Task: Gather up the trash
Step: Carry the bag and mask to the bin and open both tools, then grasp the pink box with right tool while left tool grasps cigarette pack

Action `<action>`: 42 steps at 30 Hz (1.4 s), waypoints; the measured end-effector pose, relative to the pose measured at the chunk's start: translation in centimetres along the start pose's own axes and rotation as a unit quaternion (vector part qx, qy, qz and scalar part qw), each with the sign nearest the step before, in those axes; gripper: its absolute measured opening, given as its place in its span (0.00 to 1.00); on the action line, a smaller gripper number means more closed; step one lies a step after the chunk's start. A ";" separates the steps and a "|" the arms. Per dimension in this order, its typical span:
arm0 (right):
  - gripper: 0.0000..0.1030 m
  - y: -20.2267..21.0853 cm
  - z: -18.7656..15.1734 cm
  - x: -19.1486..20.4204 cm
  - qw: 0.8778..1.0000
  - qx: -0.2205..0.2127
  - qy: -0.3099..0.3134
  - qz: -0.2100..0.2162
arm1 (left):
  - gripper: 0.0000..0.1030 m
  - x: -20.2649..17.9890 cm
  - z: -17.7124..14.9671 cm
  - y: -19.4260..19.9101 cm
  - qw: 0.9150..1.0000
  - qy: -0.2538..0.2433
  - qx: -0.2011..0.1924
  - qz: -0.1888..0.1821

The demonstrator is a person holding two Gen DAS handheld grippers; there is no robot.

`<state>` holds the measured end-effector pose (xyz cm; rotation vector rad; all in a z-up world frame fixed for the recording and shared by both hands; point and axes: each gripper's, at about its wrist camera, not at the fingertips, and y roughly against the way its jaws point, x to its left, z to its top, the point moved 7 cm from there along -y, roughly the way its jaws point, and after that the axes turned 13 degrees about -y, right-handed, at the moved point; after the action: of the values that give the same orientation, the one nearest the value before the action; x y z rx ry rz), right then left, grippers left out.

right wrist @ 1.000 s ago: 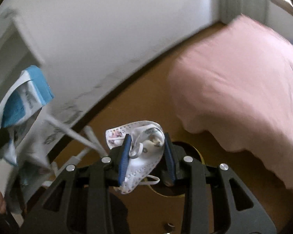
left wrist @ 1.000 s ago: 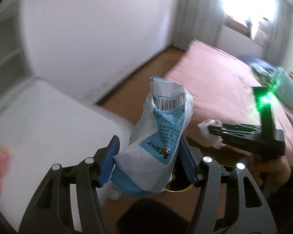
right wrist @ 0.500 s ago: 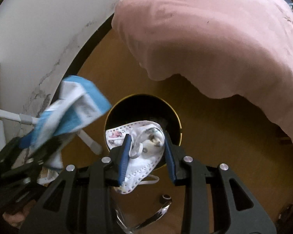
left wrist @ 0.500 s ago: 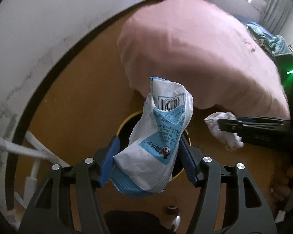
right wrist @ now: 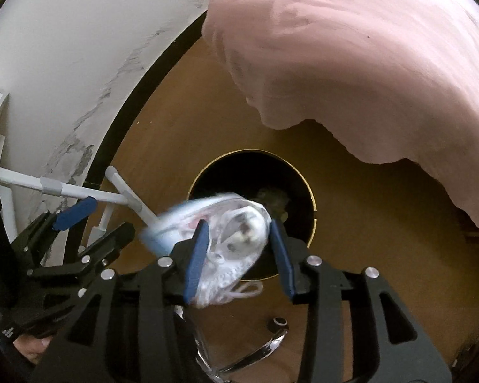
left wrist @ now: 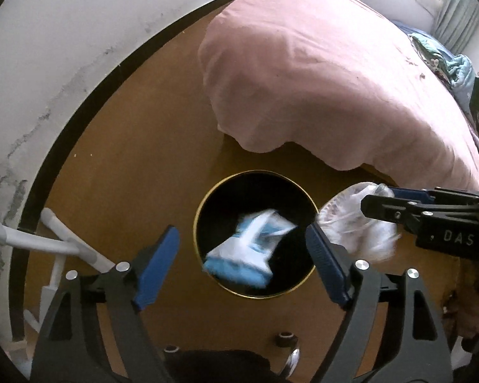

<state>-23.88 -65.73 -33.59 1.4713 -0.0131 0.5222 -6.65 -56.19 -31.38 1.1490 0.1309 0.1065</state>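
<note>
My left gripper (left wrist: 242,252) is spread and empty, the blue wrapper (left wrist: 250,250) blurred over the bin (left wrist: 255,172) at lower centre, so I'd centre my right gripper (right wrist: 239,252), loosening around the mask (right wrist: 236,239), over that rim.

White letters "DAS" on the right claw (left wrist: 378,206) body.

We see a brown wooden floor (left wrist: 137,166) carrying a round black bin with a gold rim (left wrist: 197,223), white tube legs (left wrist: 60,233) at left, and a pink-covered bed (left wrist: 319,73) beyond.
</note>
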 end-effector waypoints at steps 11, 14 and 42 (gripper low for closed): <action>0.74 4.1 1.2 1.9 0.996 -0.071 0.037 -0.031 | 0.89 -0.5 -1.2 8.6 0.998 -0.038 -0.046 0.030; 0.81 7.5 1.3 4.0 0.991 -0.119 0.055 -0.028 | 0.90 -1.6 -2.1 14.0 0.995 -0.065 -0.071 0.036; 0.83 8.3 -21.0 52.6 0.851 -0.082 0.499 0.143 | 0.94 23.1 -41.0 45.0 0.881 0.348 -0.106 0.303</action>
<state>13.68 -28.62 -11.41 0.8874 0.5398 1.4491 8.86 2.51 -7.91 0.8525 0.3819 1.0741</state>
